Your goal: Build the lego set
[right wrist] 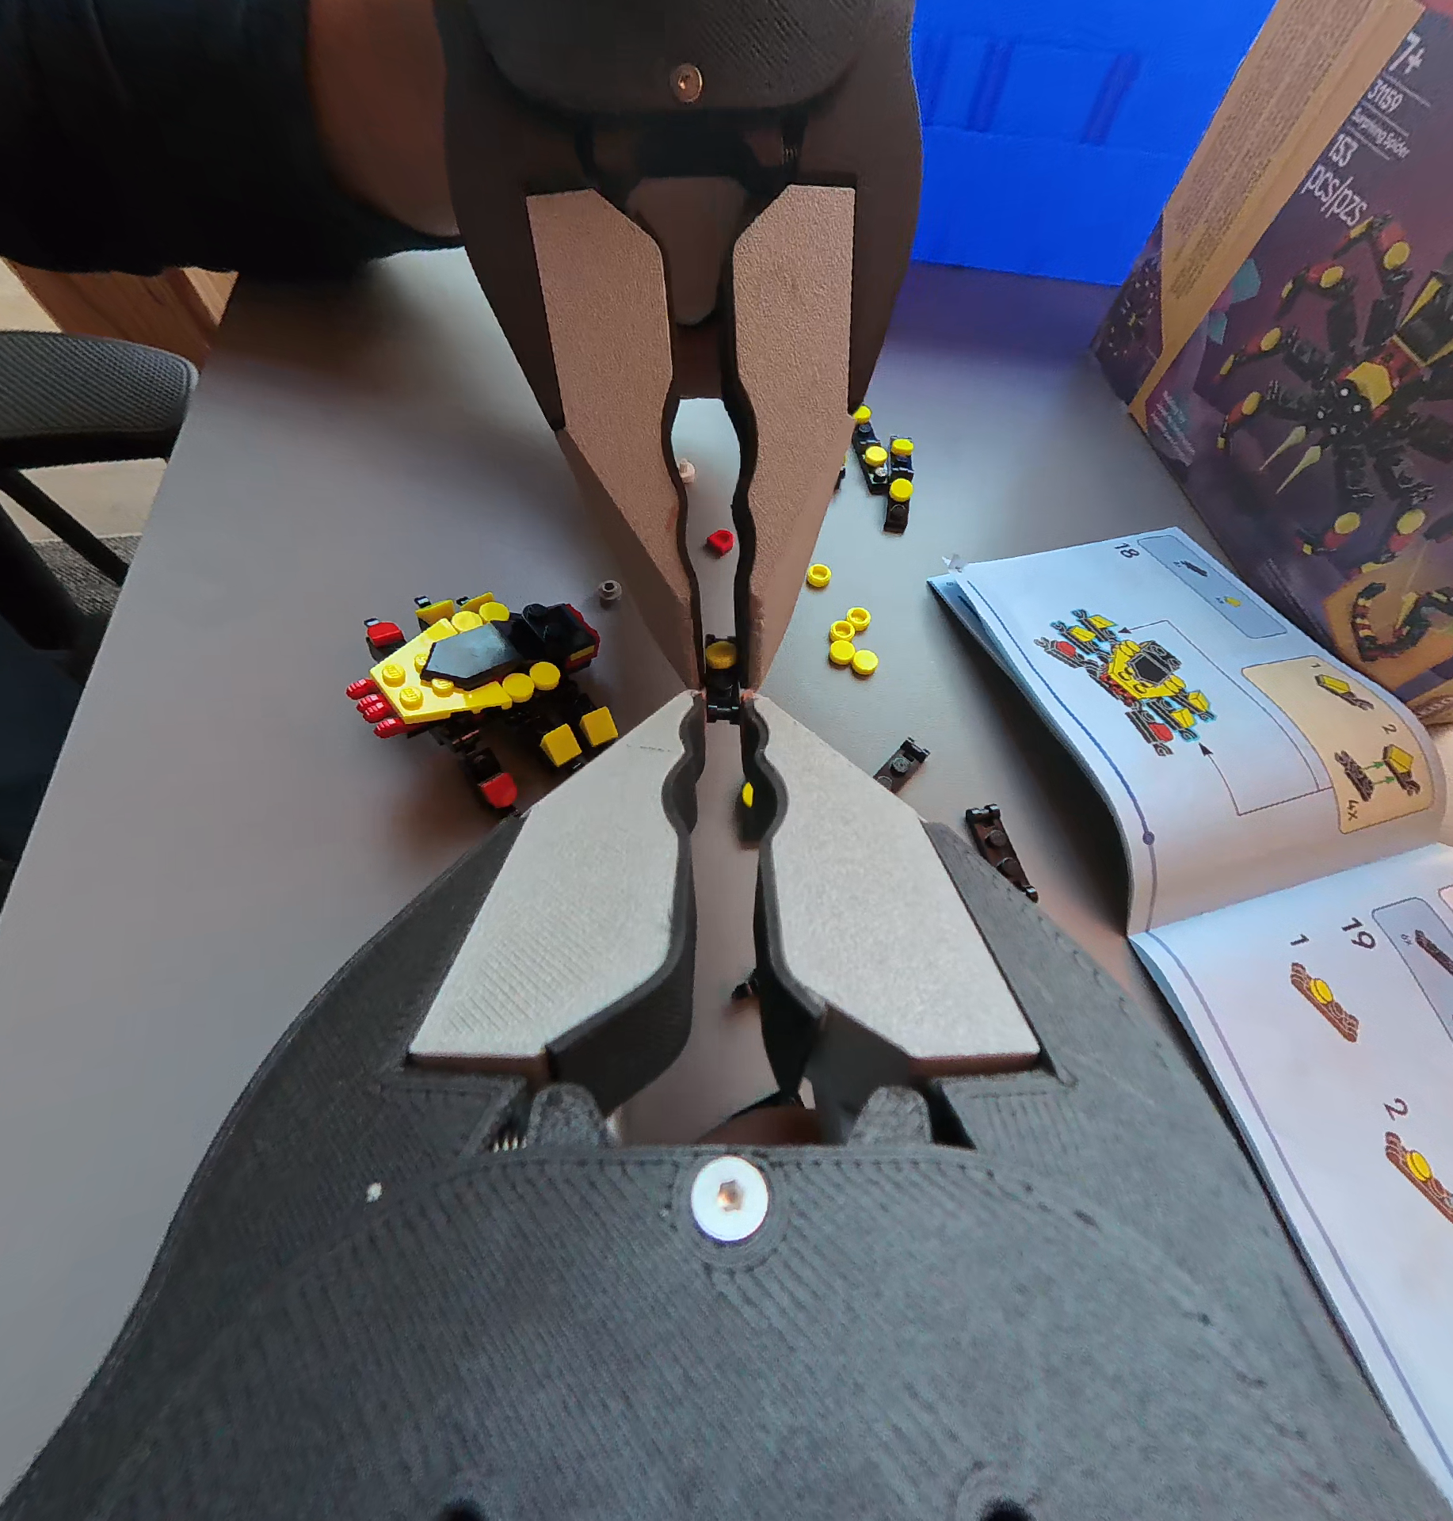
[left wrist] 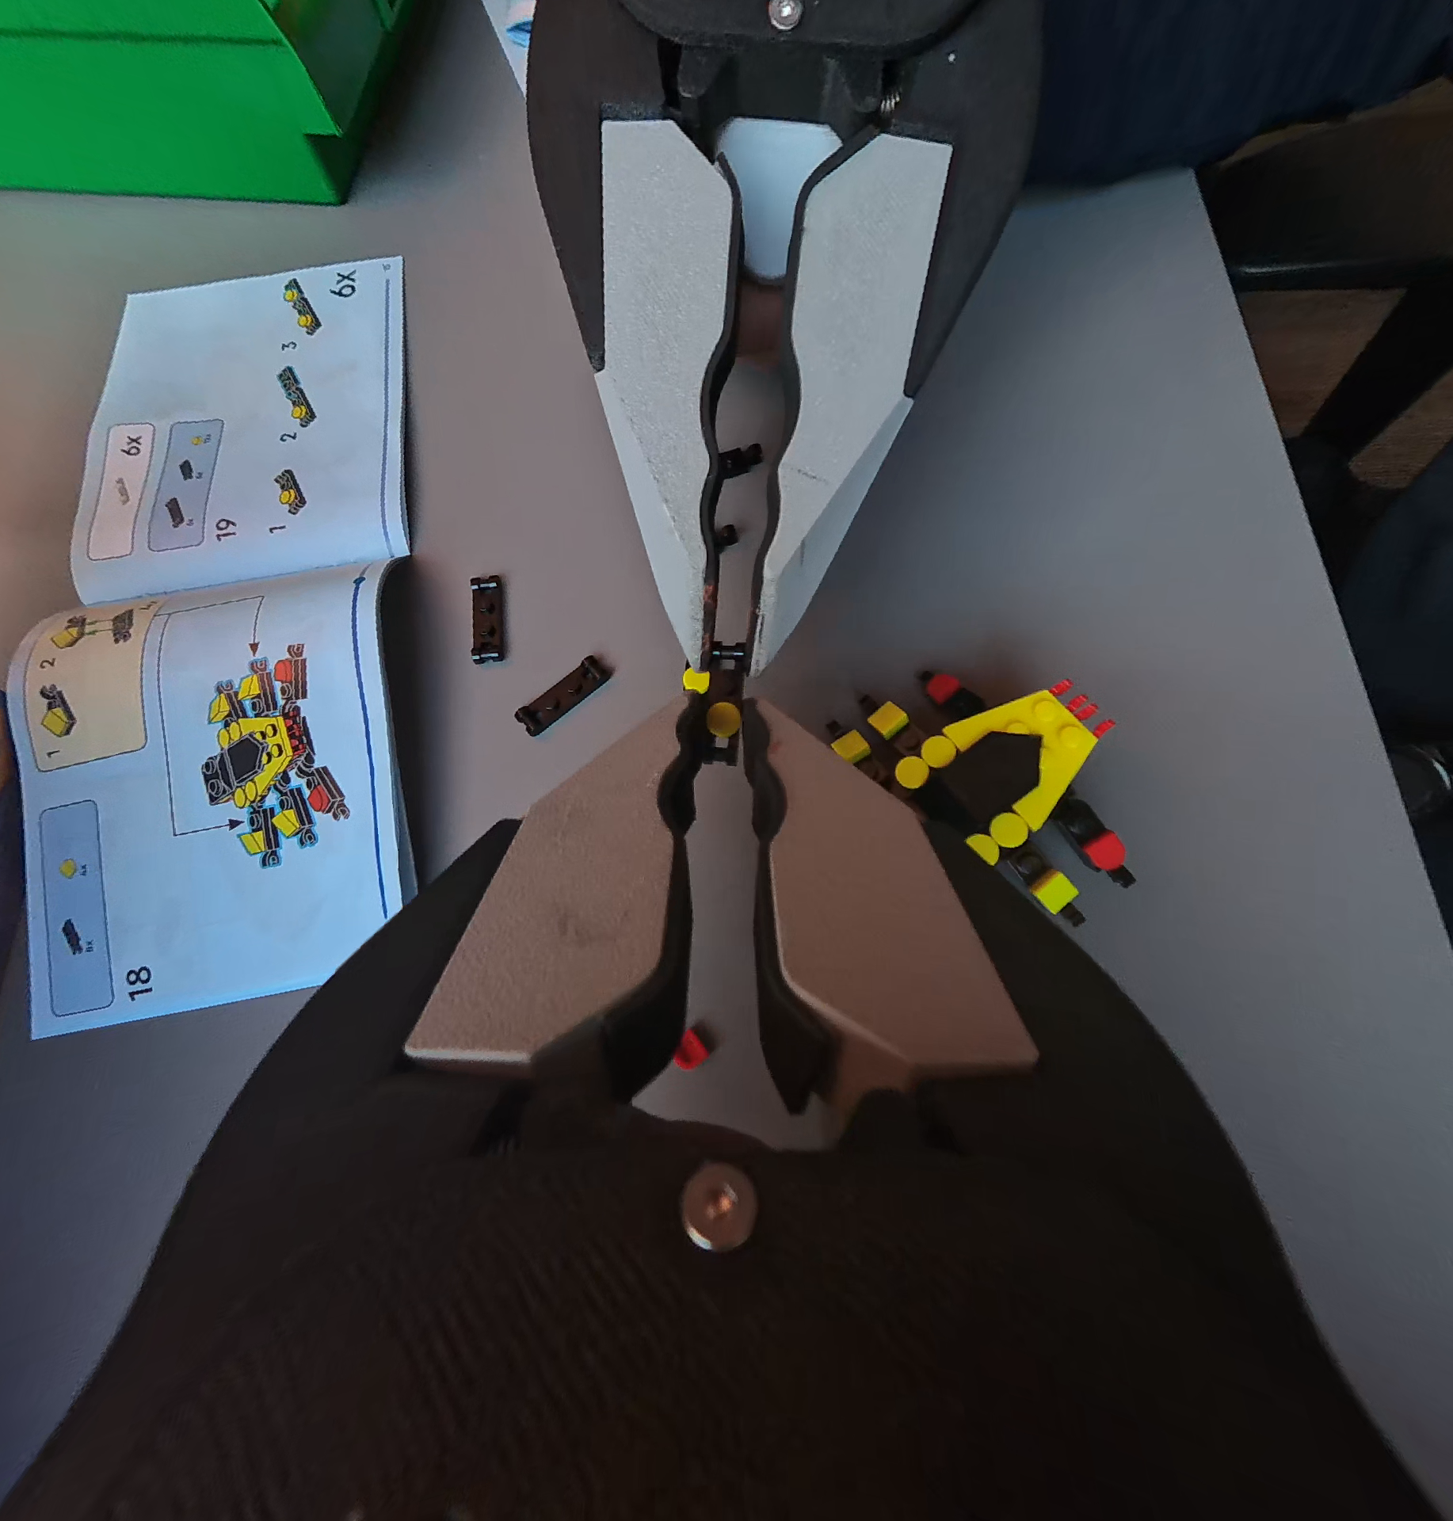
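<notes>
My left gripper (left wrist: 719, 716) and right gripper (right wrist: 723, 706) meet tip to tip above the grey table (left wrist: 1036, 494). The left is shut on a small black plate with a yellow round tile (left wrist: 721, 718), which also shows in the right wrist view (right wrist: 720, 656). The right is shut on another small black plate (left wrist: 727, 653) that butts against it. The partly built yellow, black and red spider body (left wrist: 1011, 774) lies on the table beside the tips; it also shows in the right wrist view (right wrist: 476, 675).
The open instruction booklet (left wrist: 237, 625) lies on the table. Two loose black plates (left wrist: 486, 617) and a red piece (left wrist: 690, 1049) are near the tips. Loose yellow round tiles (right wrist: 851, 642), finished leg segments (right wrist: 888, 469), the set's box (right wrist: 1324, 329) and a green box (left wrist: 172, 90) stand around. The tips of both grippers are at nearly the same place.
</notes>
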Demonstrator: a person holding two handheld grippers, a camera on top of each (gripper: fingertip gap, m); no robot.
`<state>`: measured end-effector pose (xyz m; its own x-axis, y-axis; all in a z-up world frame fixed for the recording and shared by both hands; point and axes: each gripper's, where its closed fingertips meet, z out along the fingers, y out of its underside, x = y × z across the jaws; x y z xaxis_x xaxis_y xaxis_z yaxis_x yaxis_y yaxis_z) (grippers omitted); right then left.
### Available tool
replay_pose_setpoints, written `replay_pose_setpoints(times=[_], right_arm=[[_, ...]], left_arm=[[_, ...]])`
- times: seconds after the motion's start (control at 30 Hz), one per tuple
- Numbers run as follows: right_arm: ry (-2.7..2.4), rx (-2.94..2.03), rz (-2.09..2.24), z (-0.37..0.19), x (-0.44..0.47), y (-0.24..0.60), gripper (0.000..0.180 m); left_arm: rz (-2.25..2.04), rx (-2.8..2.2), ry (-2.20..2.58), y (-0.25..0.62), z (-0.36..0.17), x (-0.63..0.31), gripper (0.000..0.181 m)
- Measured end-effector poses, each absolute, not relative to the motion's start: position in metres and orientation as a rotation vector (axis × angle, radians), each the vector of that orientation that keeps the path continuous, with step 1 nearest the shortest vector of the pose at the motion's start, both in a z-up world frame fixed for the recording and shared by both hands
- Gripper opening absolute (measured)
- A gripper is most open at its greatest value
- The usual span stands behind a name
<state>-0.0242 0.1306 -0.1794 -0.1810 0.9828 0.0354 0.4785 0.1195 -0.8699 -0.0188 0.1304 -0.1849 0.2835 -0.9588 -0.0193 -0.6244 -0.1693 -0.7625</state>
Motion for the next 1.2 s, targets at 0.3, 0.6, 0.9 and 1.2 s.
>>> replay_pose_setpoints(times=[0.3, 0.6, 0.9, 1.2], right_arm=[[-1.551, -1.601, 1.299, -0.163, -0.021, 0.142, 0.005], [-1.227, -1.768, 1.828, -0.139, -0.012, 0.152, 0.005], [-1.195, -1.779, 1.963, -0.134, -0.012, 0.145, 0.005], [-1.376, -1.555, 1.62, -0.12, -0.01, 0.14, 0.005]], left_arm=[[-0.567, -1.791, 1.371, 0.141, -0.166, -0.029, 0.027], [-0.208, -1.425, 1.396, 0.15, -0.139, -0.016, 0.019], [-0.114, -1.305, 1.404, 0.149, -0.133, -0.01, 0.005], [-0.269, -1.266, 1.367, 0.144, -0.123, -0.008, 0.004]])
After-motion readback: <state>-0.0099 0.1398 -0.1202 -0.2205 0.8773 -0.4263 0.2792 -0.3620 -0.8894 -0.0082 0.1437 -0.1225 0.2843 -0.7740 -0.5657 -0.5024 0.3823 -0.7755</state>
